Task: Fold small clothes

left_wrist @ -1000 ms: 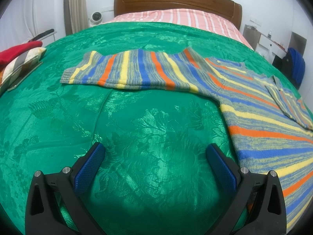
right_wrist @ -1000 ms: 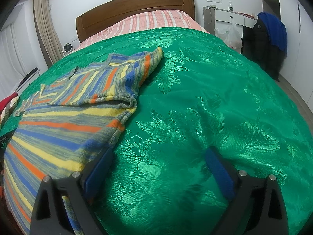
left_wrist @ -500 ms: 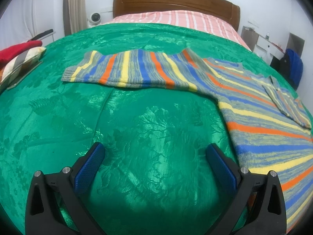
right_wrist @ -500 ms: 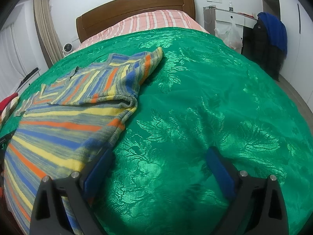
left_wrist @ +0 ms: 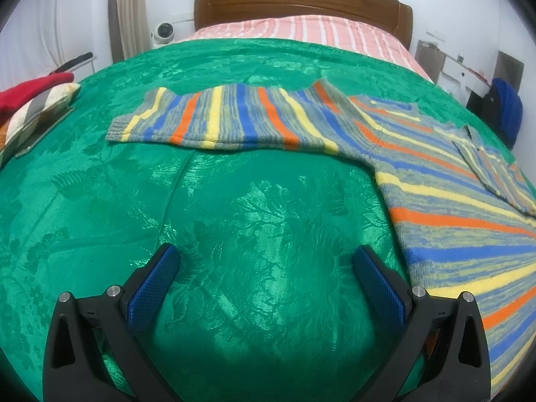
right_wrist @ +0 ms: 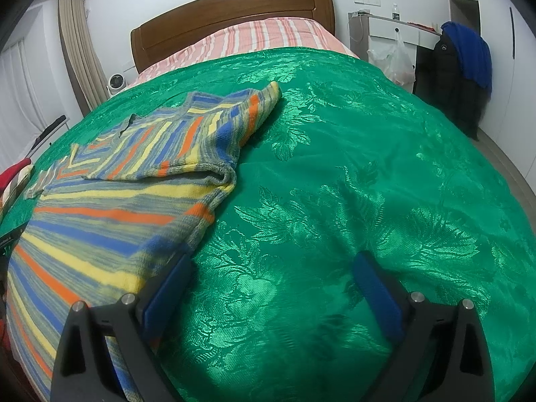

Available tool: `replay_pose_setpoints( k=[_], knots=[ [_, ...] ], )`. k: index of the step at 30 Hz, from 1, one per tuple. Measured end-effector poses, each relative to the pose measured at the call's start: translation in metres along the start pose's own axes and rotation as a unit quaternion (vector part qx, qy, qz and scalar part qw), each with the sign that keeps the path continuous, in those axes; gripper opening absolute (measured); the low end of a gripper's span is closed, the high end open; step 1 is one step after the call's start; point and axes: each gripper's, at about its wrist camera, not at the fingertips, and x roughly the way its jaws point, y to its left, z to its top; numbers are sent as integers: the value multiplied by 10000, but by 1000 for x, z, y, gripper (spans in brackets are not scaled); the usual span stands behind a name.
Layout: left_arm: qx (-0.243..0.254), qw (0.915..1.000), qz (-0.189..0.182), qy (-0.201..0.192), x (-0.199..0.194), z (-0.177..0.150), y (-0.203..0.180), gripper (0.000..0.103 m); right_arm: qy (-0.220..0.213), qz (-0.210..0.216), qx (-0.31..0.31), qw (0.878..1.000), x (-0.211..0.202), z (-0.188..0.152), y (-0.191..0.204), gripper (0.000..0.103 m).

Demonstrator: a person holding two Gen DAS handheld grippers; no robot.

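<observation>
A striped knit sweater [left_wrist: 452, 207] in blue, orange, yellow and grey lies flat on the green bedspread [left_wrist: 234, 207]. Its left sleeve [left_wrist: 214, 120] stretches out to the left. In the right wrist view the sweater [right_wrist: 100, 221] lies at the left, and its right sleeve [right_wrist: 187, 140] is folded over the body. My left gripper [left_wrist: 264, 261] is open and empty above bare bedspread, left of the sweater's body. My right gripper [right_wrist: 273, 268] is open and empty, its left finger over the sweater's right edge.
A wooden headboard [left_wrist: 301, 0] and pink striped bedding [left_wrist: 301, 28] are at the far end. A red and striped cloth pile [left_wrist: 30, 100] sits at the bed's left edge. A white desk [right_wrist: 395, 30] and dark and blue jackets [right_wrist: 462, 63] stand right of the bed.
The left wrist view has shifted slightly, so the sweater sits a little further right in it. The right gripper has barely moved. Both stay open.
</observation>
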Motion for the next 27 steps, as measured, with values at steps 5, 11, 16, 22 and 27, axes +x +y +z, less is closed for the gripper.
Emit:
replay_pose_setpoints(
  k=[5,11,16,22,27],
  knots=[
    [23,10000,52,14,1,1,-2,103,1,-4,-2,10000,0,0,0,97],
    [10,10000,53,-3,1,0,-3,103,35,15,-25,10000,2,0,1,98],
    [-15,10000,21,-27,0,0,-1,103,67,-28,-75,9999,5,0,4,99],
    [-26,10000,14,-45,-1,-1,0,103,63,-30,-79,9999,5,0,4,100],
    [-52,10000,-20,-57,-1,0,1,103,60,-37,-85,9999,4,0,5,100]
  ],
)
